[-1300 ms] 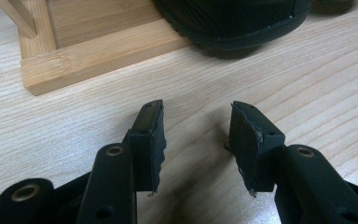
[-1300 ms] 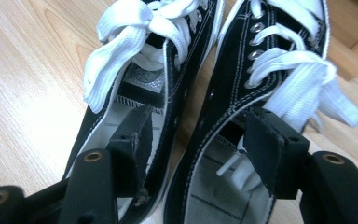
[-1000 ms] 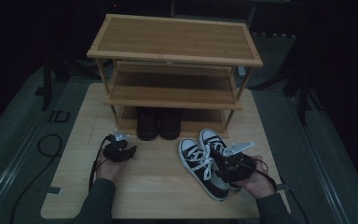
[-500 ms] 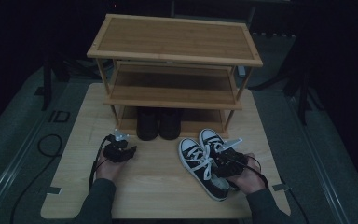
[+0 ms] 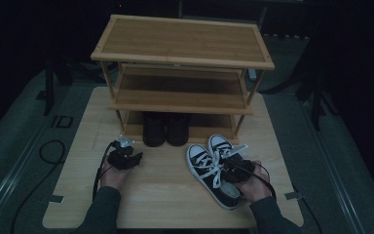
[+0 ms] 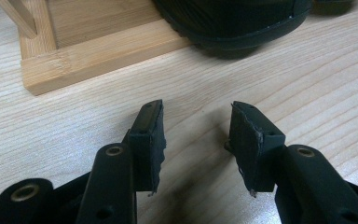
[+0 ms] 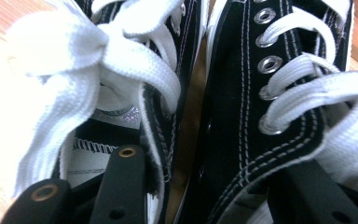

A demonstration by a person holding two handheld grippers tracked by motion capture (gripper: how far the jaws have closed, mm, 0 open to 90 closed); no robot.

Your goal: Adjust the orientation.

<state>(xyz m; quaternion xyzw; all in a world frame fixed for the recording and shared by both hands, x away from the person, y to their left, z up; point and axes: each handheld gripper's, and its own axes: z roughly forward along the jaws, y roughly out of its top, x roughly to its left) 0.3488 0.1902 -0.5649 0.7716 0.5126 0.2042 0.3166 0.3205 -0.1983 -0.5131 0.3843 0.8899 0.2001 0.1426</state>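
We are looking down at a wooden desk (image 5: pixel 78 204) carrying a three-tier wooden shoe rack (image 5: pixel 182 63), with a pair of dark boots (image 5: pixel 165 129) sitting on its bottom shelf. Just in front of the rack, toward the right side, a pair of black sneakers (image 5: pixel 209 168) with white laces (image 5: pixel 209 163) is lying side by side, toes pointing at the rack. We are seeing the right claw (image 5: pixel 234 168) sitting right over the sneakers, at their inner sides near the ankle openings. In the right gripper view one jaw is reaching inside the opening of one sneaker (image 7: pixel 121 107) and the other jaw is going into the other sneaker (image 7: pixel 270 84), with the two inner walls sitting together between them; the jaws are straddling both walls, but whether they are already squeezing, we cannot tell. The left claw (image 5: pixel 122 157) is resting low over bare desk, well apart from the sneakers, pointing toward the rack. In the left gripper view its jaws are standing spread with nothing between them, just wood grain, with the rack's base rail (image 6: pixel 98 56) and a boot toe (image 6: pixel 233 23) just ahead.
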